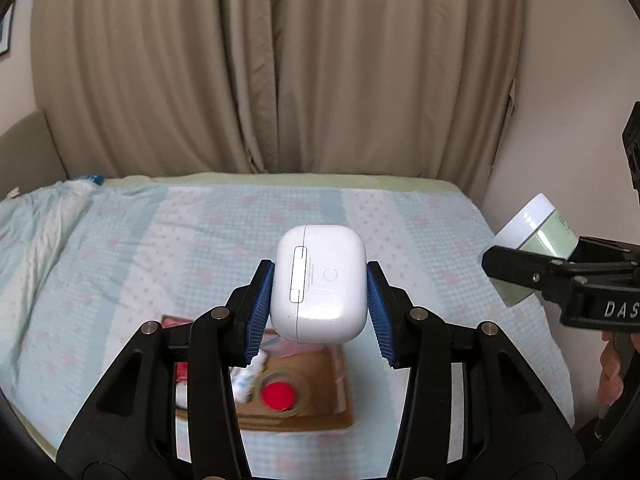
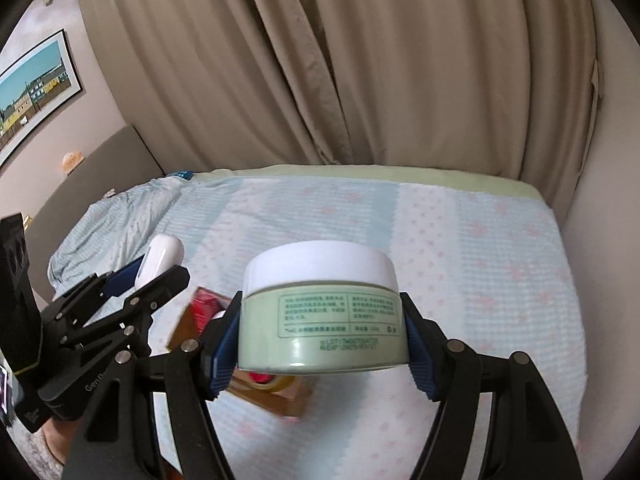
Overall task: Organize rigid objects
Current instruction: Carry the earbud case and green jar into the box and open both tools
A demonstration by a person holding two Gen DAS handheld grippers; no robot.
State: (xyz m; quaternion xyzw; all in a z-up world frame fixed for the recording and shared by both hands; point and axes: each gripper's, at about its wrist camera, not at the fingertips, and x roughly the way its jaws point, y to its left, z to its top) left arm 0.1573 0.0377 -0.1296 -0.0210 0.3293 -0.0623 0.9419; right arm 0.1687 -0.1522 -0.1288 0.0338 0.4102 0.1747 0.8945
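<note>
My left gripper [image 1: 320, 304] is shut on a white earbud case [image 1: 320, 280] and holds it in the air above the bed. Below it lies a brown cardboard tray [image 1: 320, 404] with a red-capped item [image 1: 277, 396] and other small things. My right gripper [image 2: 320, 340] is shut on a pale green jar with a white lid [image 2: 320, 312], also held above the bed. The jar shows at the right of the left wrist view [image 1: 536, 240]. The earbud case [image 2: 160, 258] and the tray [image 2: 280, 396] show in the right wrist view.
A bed with a light blue and pink patterned cover [image 1: 400, 216] fills the lower view. Beige curtains [image 1: 280, 60] hang behind it. A wall [image 1: 580, 80] stands close on the right. A rumpled blanket [image 2: 120, 216] and headboard [image 2: 100, 168] lie at the left.
</note>
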